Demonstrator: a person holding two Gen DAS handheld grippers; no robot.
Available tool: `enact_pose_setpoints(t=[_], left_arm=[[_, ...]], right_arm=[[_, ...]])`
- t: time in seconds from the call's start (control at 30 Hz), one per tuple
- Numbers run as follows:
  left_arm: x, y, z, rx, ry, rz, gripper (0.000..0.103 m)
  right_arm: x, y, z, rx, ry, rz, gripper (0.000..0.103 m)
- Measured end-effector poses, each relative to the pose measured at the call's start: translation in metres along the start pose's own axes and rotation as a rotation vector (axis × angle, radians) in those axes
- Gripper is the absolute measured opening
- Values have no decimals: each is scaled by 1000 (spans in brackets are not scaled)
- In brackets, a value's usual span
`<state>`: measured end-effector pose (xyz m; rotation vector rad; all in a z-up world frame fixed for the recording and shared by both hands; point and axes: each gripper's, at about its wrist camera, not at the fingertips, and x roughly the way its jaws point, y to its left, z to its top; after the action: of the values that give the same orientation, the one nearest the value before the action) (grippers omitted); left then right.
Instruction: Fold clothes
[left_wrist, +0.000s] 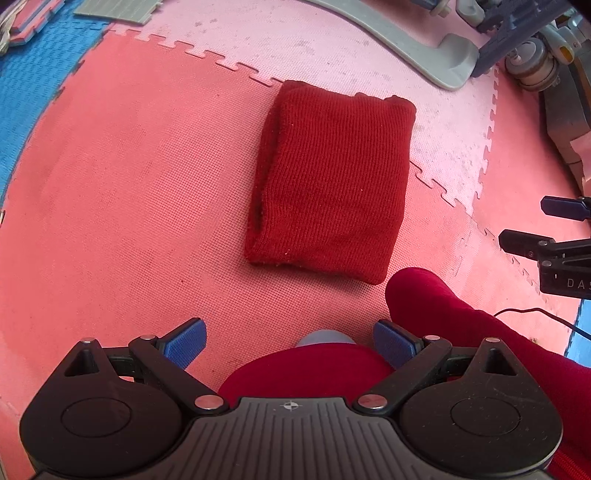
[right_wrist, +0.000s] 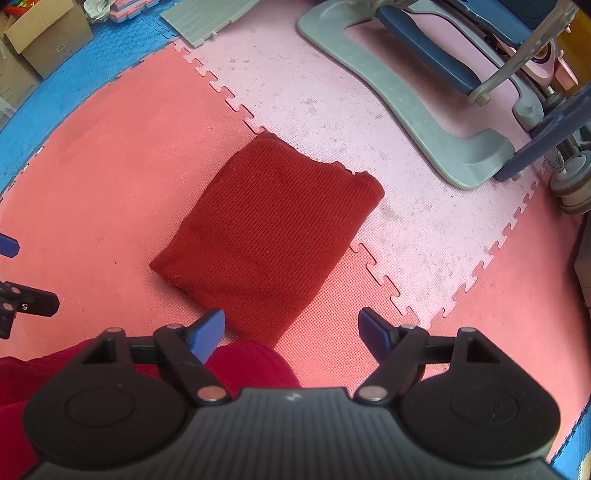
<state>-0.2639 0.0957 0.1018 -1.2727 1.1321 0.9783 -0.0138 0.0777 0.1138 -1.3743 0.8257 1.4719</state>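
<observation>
Red knit garment (left_wrist: 328, 181) folded into neat rectangle, flat on red mat (left_wrist: 129, 192), far edge crossing seam onto pink mat (right_wrist: 332, 92). Left gripper (left_wrist: 288, 341) wide, empty; right gripper (right_wrist: 291, 332) wide, empty (near edge just under left pad). Bare mat around garment.

A dark red knitted garment (left_wrist: 328, 181) lies folded into a thick, compact rectangle, its ribbed knit surface smooth and nearly free of wrinkles, with rounded folded edges along the long sides. It rests flat on the salmon-red foam floor mat (left_wrist: 129, 184), its far end lying over the jigsaw seam onto the pale pink mat tile (left_wrist: 295, 48). Nothing lies on it or touches it, and the layers sit stacked with none sticking out.
</observation>
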Motion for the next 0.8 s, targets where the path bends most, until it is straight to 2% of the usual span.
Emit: enact_pose_setpoints(t=[0.27,0.4,0.57,0.8], left_arm=[[-2,-4,-21,-134,-30,0,98],[0,-16,-26,-220,-56,23,98],[2,-49,-25,-354,-101,75,98],[19,-101,-11,-451,-101,110,98]], right_arm=[[0,-8,15,-126,-13,6,80],[1,-21,18,-180,-22,38,81],[11,-42,22,-278,-20,83,81],[18,-73,31,-372,-61,137,81]])
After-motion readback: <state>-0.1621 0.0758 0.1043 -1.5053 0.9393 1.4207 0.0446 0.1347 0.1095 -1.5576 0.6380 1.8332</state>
